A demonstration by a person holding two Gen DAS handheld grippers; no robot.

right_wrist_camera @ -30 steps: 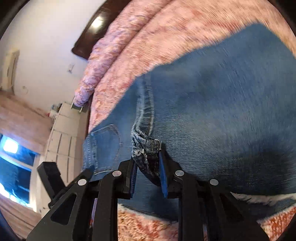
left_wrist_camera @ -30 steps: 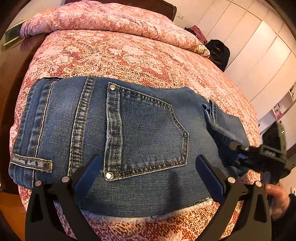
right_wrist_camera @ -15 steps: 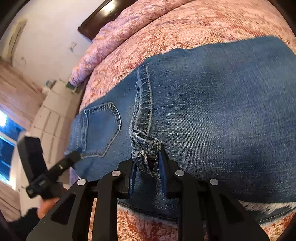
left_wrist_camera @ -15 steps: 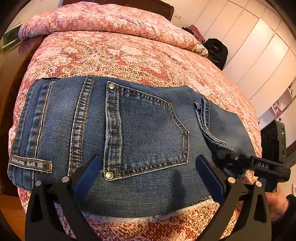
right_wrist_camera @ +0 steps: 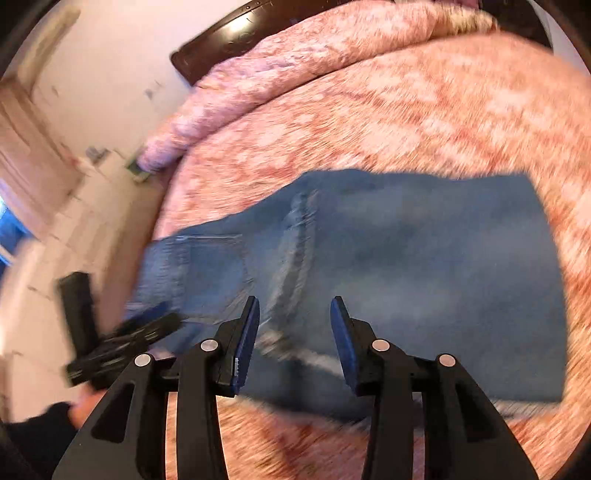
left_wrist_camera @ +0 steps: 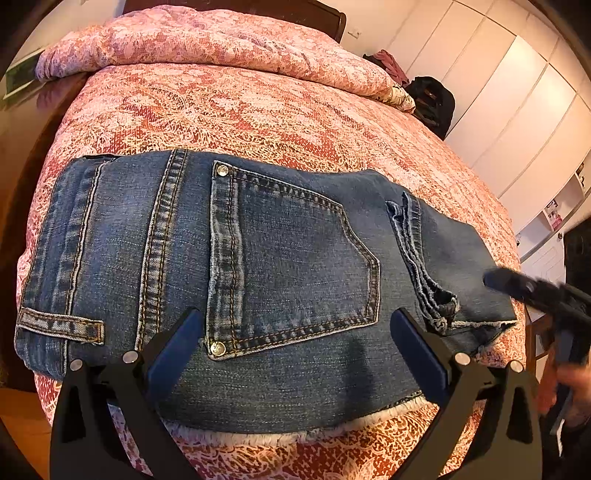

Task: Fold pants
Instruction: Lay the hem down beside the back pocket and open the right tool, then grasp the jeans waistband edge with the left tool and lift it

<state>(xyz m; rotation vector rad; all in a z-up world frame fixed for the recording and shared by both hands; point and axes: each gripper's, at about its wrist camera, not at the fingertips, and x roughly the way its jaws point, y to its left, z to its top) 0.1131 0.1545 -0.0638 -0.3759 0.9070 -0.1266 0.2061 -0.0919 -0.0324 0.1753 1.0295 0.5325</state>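
The folded blue jeans [left_wrist_camera: 258, 266] lie flat on the pink patterned bedspread [left_wrist_camera: 229, 110], back pocket up, with the hem fold at the right [left_wrist_camera: 417, 258]. My left gripper [left_wrist_camera: 295, 347] is open and empty, hovering over the jeans' near edge. My right gripper [right_wrist_camera: 293, 332] is open and empty, raised above the jeans [right_wrist_camera: 406, 266]; this view is motion-blurred. The right gripper also shows at the right edge of the left wrist view [left_wrist_camera: 535, 291], off the fabric.
A rolled pink duvet [left_wrist_camera: 207, 40] and dark headboard [left_wrist_camera: 236, 5] lie at the far end of the bed. A black bag [left_wrist_camera: 432, 99] and white wardrobe doors [left_wrist_camera: 517, 110] stand to the right. Wooden floor shows at the bed's left.
My right gripper opened, let go of the jeans' hem and pulled back up and to the right. The hem now lies flat on the jeans. The left gripper held still.
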